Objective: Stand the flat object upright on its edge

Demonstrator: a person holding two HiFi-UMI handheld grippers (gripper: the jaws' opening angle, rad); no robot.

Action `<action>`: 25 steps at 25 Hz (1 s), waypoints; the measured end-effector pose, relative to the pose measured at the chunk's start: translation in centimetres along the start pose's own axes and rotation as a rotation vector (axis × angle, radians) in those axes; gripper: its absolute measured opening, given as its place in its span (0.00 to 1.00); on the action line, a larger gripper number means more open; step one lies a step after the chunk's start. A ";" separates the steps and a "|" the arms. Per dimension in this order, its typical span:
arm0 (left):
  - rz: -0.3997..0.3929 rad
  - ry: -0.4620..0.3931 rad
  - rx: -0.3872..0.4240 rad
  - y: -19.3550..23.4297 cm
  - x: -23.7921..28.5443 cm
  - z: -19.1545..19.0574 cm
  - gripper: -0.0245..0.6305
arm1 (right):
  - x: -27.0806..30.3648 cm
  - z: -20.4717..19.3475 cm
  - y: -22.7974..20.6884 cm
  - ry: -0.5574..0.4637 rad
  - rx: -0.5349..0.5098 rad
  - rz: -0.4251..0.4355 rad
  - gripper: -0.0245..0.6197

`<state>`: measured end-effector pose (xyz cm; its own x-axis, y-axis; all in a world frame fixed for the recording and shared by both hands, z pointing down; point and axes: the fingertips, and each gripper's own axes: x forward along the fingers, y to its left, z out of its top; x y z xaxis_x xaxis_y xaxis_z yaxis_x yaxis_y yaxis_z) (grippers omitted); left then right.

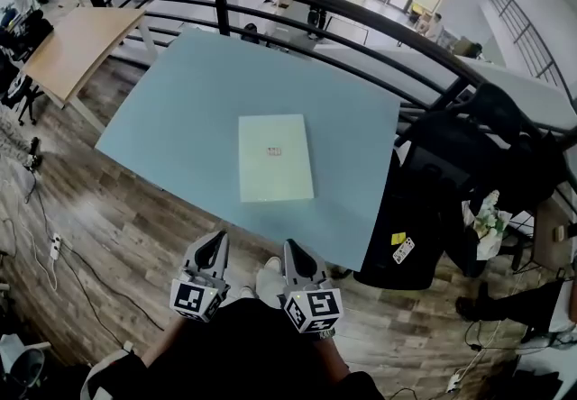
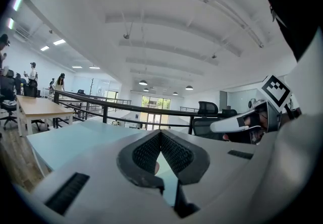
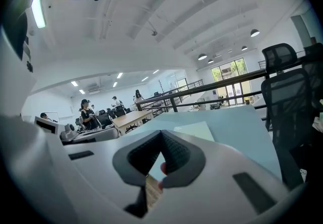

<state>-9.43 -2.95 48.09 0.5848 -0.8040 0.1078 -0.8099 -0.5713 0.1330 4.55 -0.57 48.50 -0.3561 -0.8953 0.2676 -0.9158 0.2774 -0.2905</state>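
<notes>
A flat pale green rectangular object (image 1: 275, 158) with a small red mark lies face up near the middle of the light blue table (image 1: 189, 101). In the right gripper view the flat object (image 3: 197, 130) shows beyond the jaws. Both grippers are held close to the person's body, short of the table's near edge. My left gripper (image 1: 217, 245) is shut with nothing in it, its tips meeting (image 2: 161, 132). My right gripper (image 1: 293, 250) is also shut and empty, with its tips (image 3: 161, 133) together. The two stand side by side, pointing toward the table.
A black railing (image 1: 297, 2) curves behind the table. A black office chair (image 1: 451, 182) with bags stands at the table's right. A wooden desk (image 1: 77, 47) is at the far left. Cables (image 1: 54, 245) lie on the wood floor at left.
</notes>
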 end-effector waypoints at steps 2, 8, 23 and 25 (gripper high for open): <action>0.005 0.001 0.001 0.0 1.1 0.2 0.04 | 0.6 0.3 -0.9 0.000 -0.001 0.006 0.05; 0.040 -0.009 0.012 0.8 3.5 0.3 0.04 | 2.7 1.7 -3.1 0.013 -0.004 0.031 0.05; 0.118 0.000 0.049 1.3 5.9 0.4 0.04 | 4.7 3.4 -6.3 0.028 -0.059 0.090 0.05; 0.119 0.009 0.045 1.4 5.9 -0.1 0.04 | 4.8 3.2 -6.7 0.035 -0.062 0.087 0.05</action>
<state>-7.08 -8.46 49.05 0.4846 -0.8652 0.1287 -0.8747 -0.4789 0.0740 9.57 -7.79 48.82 -0.4400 -0.8545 0.2762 -0.8905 0.3756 -0.2566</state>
